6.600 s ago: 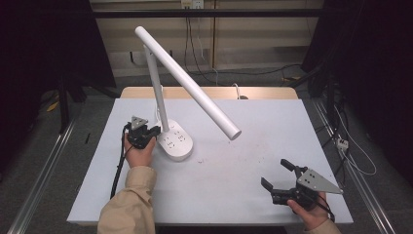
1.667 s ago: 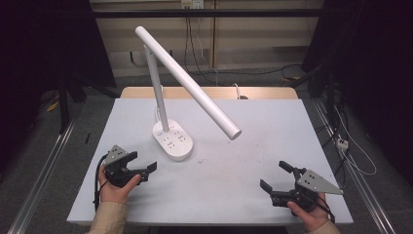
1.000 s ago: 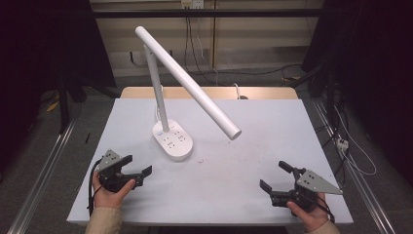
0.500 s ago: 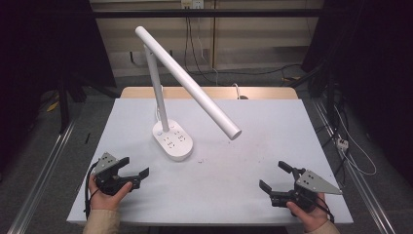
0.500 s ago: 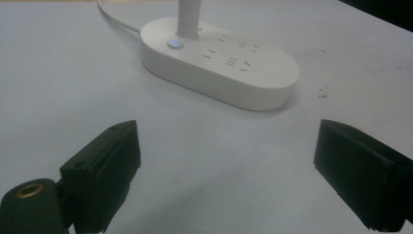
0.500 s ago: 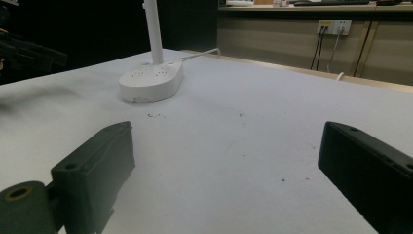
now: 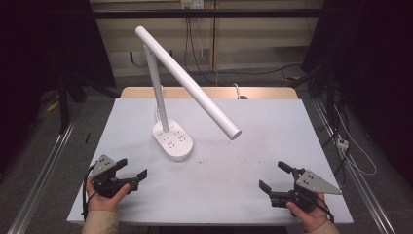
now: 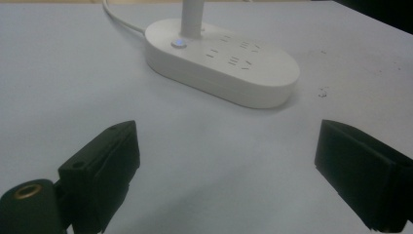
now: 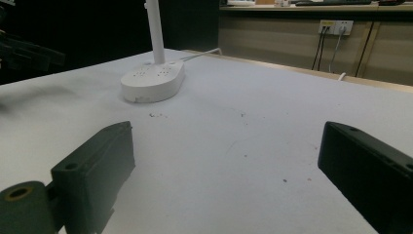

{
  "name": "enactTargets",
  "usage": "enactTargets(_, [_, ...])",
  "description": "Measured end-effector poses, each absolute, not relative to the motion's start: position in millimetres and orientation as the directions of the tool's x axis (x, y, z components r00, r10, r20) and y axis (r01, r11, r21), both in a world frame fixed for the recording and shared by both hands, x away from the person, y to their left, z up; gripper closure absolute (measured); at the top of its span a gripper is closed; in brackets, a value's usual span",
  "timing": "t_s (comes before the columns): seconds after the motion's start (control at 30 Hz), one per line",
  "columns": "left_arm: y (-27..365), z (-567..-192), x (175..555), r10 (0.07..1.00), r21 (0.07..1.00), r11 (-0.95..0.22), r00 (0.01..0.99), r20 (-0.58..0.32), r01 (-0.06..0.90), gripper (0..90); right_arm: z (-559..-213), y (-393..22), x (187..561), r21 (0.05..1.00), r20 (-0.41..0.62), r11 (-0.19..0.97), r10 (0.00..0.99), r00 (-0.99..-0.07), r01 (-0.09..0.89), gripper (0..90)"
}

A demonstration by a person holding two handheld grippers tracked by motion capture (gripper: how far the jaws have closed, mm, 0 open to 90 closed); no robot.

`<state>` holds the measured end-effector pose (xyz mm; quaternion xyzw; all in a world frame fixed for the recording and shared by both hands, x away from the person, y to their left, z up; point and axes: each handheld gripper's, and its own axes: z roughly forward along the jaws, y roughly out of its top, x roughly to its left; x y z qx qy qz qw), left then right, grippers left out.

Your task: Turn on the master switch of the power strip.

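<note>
A white desk lamp stands on the white table (image 7: 253,122), left of the middle. Its oval base (image 7: 173,141) carries socket holes, and its long tube head (image 7: 195,87) slants down to the right. My left gripper (image 7: 138,178) rests open near the front left corner, a hand's length short of the base. Between its spread jaws, the left gripper view shows bare table, with the base (image 8: 224,63) and its lit button (image 8: 178,44) beyond. My right gripper (image 7: 272,175) sits open at the front right, holding nothing. The right gripper view has the base (image 9: 153,80) far off.
The lamp's white cord (image 8: 119,22) runs off toward the back of the table. A wooden strip (image 7: 209,92) borders the far edge. Small dark specks (image 9: 243,117) dot the table right of the base. Metal rails (image 7: 44,170) flank the table on the floor.
My left gripper has drawn back from beside the lamp base to the front left corner, and drifted slightly nearer in the last second. The right gripper has stayed put.
</note>
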<state>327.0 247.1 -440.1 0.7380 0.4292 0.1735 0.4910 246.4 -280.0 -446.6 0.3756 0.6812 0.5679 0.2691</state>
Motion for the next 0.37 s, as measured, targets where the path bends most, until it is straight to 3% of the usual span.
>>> enactTargets(0.37, [244.3, -441.4, 329.2, 0.808, 0.869, -0.156, 0.567, -0.161, 0.469, 6.9, -446.5, -279.5, 246.9, 0.976, 0.057, 0.077, 0.816, -0.576, 0.205, 5.9])
